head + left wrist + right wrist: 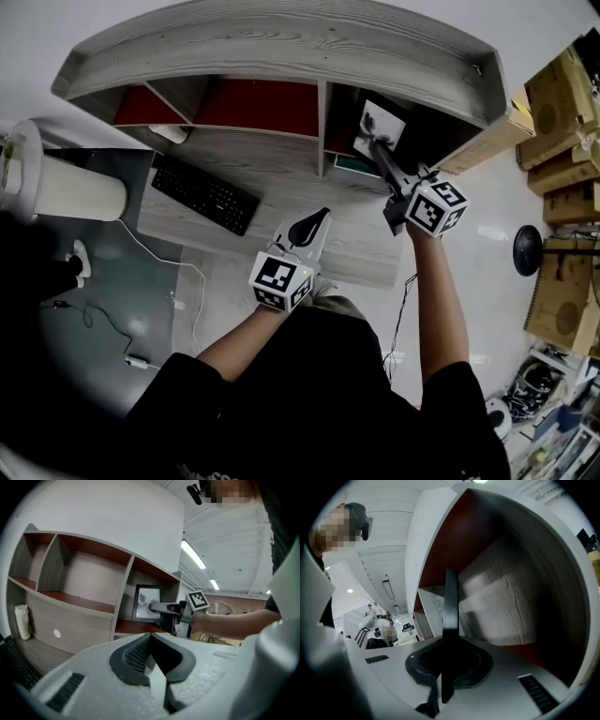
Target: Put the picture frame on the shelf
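Head view steeply down on shelf [281, 47]; left gripper view faces it; right gripper view seemingly inside.

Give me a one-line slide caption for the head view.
Right gripper holds the picture frame upright in the right-hand compartment of the shelf; left gripper hangs shut, empty.

Bright ceiling strip lights; fisheye-bent edges; shelf interior dim, blurred

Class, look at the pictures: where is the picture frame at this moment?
In the head view, the picture frame is at upper right, inside the rightmost compartment of the shelf, clamped in the right gripper.
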The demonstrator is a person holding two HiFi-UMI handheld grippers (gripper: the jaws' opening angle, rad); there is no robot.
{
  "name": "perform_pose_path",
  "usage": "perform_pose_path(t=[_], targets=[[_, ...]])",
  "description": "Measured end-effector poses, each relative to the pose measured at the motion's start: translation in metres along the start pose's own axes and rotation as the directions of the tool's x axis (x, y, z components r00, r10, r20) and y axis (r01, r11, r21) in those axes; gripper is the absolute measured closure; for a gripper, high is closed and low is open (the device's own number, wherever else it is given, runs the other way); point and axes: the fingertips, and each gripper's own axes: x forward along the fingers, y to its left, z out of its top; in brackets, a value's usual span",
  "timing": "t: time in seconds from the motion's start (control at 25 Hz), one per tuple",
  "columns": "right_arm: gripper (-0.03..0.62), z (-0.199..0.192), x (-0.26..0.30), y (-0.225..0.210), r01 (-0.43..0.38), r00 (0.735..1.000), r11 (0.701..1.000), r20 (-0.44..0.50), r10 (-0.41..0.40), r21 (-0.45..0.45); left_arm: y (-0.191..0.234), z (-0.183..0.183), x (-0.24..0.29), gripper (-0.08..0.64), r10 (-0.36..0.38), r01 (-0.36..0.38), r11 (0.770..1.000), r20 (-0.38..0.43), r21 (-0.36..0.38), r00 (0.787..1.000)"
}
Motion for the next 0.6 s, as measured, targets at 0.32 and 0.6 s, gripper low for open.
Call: perform_pose_path(t=[0.32, 0.6], targets=[[0.571, -0.01, 0.018, -0.006, -0.02, 0.999, 1.0, -0.033, 0.02, 0.006, 0.015, 0.0, 0.006, 0.543, 0.016, -0.016, 1.0, -0.007, -0.006, 1.0], [0.571, -0.013, 0.035, -0.007, -0.072, 0.995, 0.997, -0.075, 0.07, -0.023, 0.012, -0.003, -0.003, 0.543, 0.052, -0.052, 0.998, 0.008, -0.023, 0.999]])
